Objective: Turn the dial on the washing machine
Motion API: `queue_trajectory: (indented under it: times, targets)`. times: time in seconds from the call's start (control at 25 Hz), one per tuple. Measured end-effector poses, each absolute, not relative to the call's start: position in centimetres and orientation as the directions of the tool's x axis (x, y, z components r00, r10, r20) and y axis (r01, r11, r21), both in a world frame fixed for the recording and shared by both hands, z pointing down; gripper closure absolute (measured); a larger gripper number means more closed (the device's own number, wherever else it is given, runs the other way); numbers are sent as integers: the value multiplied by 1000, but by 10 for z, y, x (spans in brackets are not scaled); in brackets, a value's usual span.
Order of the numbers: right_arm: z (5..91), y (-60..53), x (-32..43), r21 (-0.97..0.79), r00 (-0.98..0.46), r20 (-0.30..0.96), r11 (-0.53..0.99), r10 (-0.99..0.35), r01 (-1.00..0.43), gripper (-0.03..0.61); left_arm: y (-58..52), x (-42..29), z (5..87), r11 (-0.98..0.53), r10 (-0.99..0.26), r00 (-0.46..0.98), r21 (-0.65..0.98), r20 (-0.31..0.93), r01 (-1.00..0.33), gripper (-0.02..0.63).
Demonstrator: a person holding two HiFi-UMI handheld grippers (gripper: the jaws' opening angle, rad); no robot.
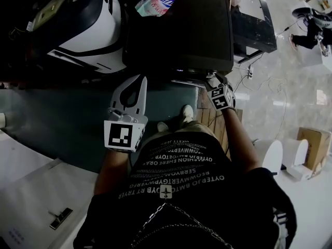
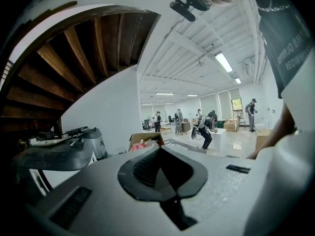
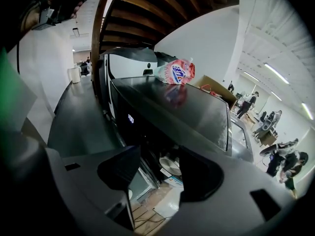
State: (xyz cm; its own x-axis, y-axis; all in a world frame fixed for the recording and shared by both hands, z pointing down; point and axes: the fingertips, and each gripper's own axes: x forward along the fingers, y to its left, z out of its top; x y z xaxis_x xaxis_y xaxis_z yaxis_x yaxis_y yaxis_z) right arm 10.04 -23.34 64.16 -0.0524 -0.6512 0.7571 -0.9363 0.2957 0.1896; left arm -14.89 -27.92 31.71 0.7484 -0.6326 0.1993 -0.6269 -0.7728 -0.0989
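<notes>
The black washing machine [image 1: 181, 30] stands ahead of me, with a small lit display [image 1: 179, 70] on its front edge. My right gripper [image 1: 213, 81] hangs just below the machine's front right corner, jaws open and nothing between them. In the right gripper view, the right gripper [image 3: 160, 161] frames a round silvery part [image 3: 170, 165] low on the machine's front; I cannot tell if it is the dial. The display [image 3: 130, 118] glows blue above it. My left gripper [image 1: 136, 82] is held level over the dark floor, away from the machine, its white fingers meeting at the tips, empty [image 2: 162, 168].
A pink and white detergent bag [image 1: 158, 1] lies on the washer's lid. A white machine [image 1: 85, 25] stands to the left. Wooden slats [image 1: 207, 115] and cables [image 1: 259, 82] lie on the floor at the right, with a cardboard box [image 1: 314, 139] beyond. Several people [image 2: 202, 132] stand far off.
</notes>
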Motion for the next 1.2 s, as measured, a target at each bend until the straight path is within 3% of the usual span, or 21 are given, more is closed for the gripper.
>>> queue_trajectory:
  times: [1.2]
  targets:
    - [690,-237,116,119,-117,827,373,-550,-920,342,-283,-123,319,-762,-644,724,-121,249,-636,611]
